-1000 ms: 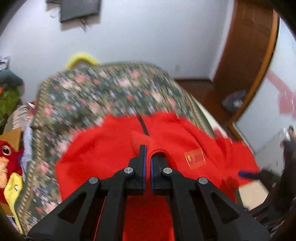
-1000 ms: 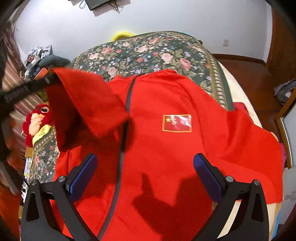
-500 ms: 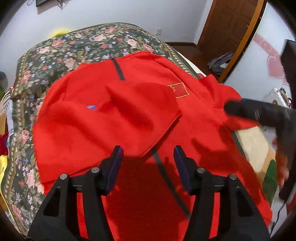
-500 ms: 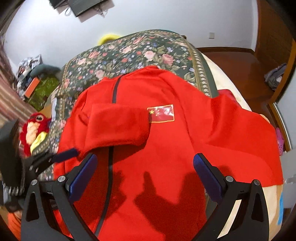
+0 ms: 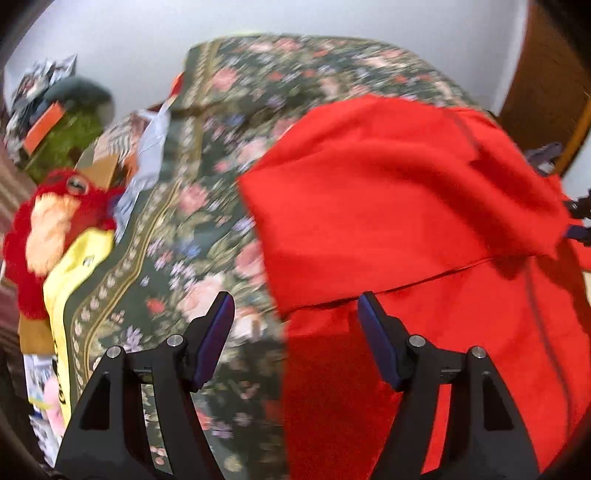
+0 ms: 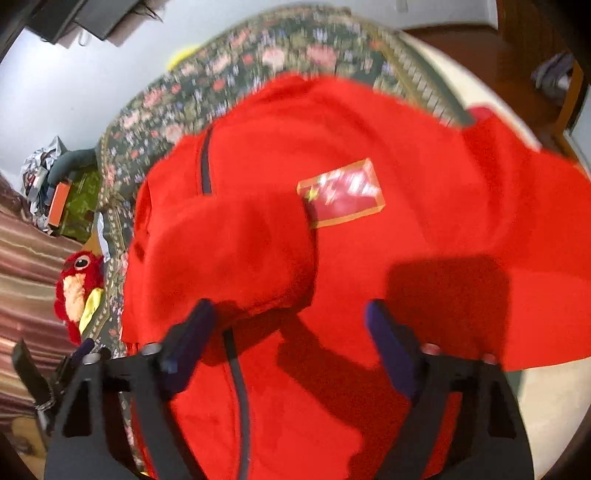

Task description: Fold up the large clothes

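Observation:
A large red jacket point(image 6: 369, 266) with a dark zip point(image 6: 205, 166) and a flag patch point(image 6: 340, 199) lies spread on the floral bedspread point(image 5: 192, 229). One sleeve point(image 6: 229, 251) lies folded across its chest. My left gripper point(image 5: 295, 325) hovers over the jacket's left edge point(image 5: 280, 295). Its jaws are opening and the pads press on nothing. My right gripper point(image 6: 290, 332) hangs low over the jacket's front, just below the folded sleeve. Its jaws are closing, with cloth beneath them but nothing pinched. Both views are blurred.
A red plush toy point(image 5: 51, 229) with a yellow part and cluttered boxes point(image 5: 55, 125) sit beside the bed on the left. A white wall point(image 5: 258, 18) is behind the bed, a wooden door point(image 5: 546, 81) at the right. Bare mattress point(image 6: 546, 398) shows at the lower right.
My left gripper let go of the sleeve, which now lies folded over the chest, then swung left and down to the jacket's edge. My right gripper sank toward the jacket and its jaws narrowed.

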{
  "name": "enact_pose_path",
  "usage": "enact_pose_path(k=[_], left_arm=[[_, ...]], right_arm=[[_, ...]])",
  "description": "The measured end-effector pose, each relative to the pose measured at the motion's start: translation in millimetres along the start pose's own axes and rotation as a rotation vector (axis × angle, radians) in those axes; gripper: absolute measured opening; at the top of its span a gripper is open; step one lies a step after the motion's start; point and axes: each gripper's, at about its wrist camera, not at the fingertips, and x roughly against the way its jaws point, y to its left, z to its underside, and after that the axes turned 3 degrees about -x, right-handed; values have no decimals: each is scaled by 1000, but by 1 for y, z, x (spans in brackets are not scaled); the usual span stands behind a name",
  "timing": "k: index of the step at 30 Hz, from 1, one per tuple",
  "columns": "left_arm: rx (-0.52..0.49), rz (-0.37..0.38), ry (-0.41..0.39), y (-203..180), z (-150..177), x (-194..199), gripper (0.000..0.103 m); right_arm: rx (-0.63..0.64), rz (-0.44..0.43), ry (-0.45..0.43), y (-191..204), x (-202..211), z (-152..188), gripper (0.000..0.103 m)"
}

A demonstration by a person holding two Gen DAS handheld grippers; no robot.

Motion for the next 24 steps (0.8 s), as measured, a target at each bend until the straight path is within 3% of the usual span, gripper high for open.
enact_pose_path(k=[8,11,14,16,17,24], left_arm=[[4,67,59,11,11,-40,69],[14,57,74,2,8,-55,69],[53,51,102,0,5,-73,69],[68,43,104,-1,4,-78,69],[71,38,98,-1,4,-77,69],[86,-12,74,9,0,-66,69]], right_arm=[[-81,-125,36,15,-24,-12,69],[-98,-119,22,16,-33,-17,67],[-65,-60,-24,22,-32,-18,43],[-43,-34,-45,23,-30,-18,19],[-28,-26,-54,24,-28,-18,12],[116,41,-349,47,43,-16,8]])
